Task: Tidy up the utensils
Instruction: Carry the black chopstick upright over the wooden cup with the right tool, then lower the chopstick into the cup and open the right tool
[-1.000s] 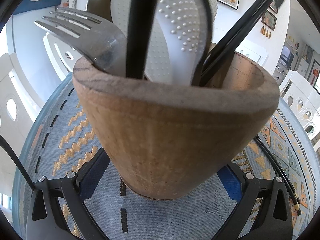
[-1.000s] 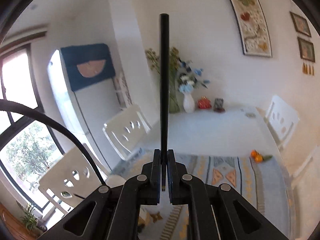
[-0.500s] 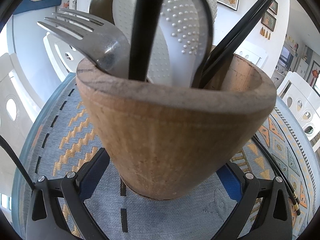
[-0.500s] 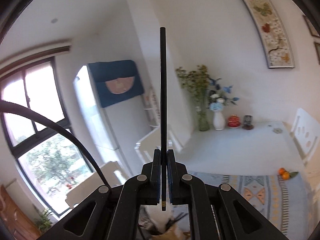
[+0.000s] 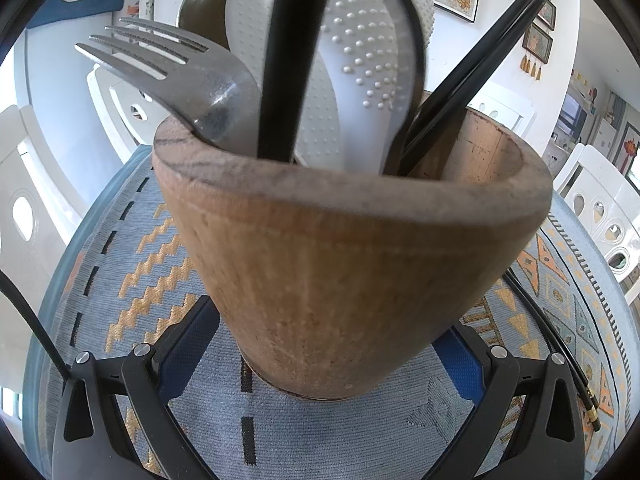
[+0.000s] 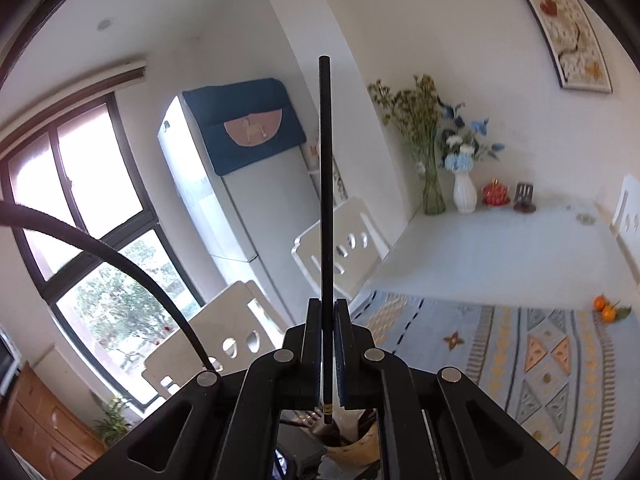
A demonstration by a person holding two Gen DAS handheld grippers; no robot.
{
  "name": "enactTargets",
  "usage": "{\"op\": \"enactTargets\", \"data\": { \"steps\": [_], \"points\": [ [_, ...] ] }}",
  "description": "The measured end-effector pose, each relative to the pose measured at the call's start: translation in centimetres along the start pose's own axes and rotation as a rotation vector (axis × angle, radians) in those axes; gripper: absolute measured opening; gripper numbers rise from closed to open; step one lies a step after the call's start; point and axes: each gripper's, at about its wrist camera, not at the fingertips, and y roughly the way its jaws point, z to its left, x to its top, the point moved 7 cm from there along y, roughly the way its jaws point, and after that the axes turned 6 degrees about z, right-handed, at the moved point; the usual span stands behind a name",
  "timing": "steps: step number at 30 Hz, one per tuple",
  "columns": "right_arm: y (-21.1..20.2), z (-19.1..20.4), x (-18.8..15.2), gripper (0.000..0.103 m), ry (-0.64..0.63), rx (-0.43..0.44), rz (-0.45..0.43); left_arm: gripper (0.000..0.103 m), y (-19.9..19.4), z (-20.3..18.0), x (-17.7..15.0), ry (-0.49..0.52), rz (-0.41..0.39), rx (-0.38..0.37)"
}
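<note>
While the left claw (image 5: 320,364) straddles the wooden utensil holder (image 5: 344,264), the right claw (image 6: 328,320) pinches a black chopstick (image 6: 326,200) standing upright, tip skyward.

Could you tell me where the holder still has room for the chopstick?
The wooden holder is free along its right inner wall, beyond the black chopsticks. The left is crowded: fork, dotted white spoons.

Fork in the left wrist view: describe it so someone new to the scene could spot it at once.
Start at the brown cork-like holder standing on the blue patterned mat. Several utensils stick out of its top; the fork leans out over the left rim. It is the only grey metal piece with tines, beside white dimpled spoons and black chopsticks.
</note>
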Motion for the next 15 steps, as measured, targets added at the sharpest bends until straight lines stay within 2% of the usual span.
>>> {"op": "enactTargets", "data": {
  "steps": [11,15],
  "points": [
    [2.3,-0.3,-1.9,0.005,0.014,-0.006,0.059,0.103,0.0,-0.2,-0.1,0.001,0.0,0.001],
    [2.8,-0.4,-2.3,0.005,0.002,-0.033,0.062,0.103,0.0,-0.2,-0.2,-0.001,0.001,-0.002]
  ]
}}
